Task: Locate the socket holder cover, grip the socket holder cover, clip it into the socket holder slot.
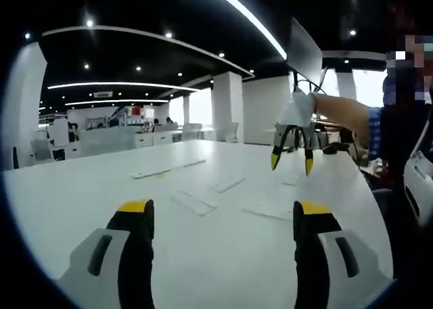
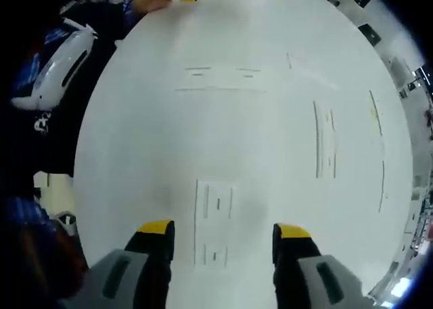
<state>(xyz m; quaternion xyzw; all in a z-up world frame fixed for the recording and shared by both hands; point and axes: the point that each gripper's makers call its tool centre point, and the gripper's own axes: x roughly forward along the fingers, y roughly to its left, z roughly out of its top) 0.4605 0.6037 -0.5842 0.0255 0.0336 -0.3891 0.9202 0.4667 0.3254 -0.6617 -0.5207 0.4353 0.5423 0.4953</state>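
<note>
Over a wide white table [image 1: 223, 255], the left gripper [image 1: 223, 218] hangs with yellow-tipped black jaws spread wide and empty. The right gripper [image 1: 291, 161], held aloft by a person's hand, points its parted, empty jaws downward. In the right gripper view the right gripper [image 2: 223, 238] looks straight down at a flat white rectangular socket-holder piece [image 2: 214, 221] lying between its jaws. Other flat white strips [image 2: 325, 147] lie scattered well apart. A checked sleeve [image 1: 374, 133] shows at the table's edge.

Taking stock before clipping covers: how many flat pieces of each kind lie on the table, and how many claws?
Wide flat white pieces: 4
Thin white strips: 2
Claws, left and right: 2
Total: 8
</note>
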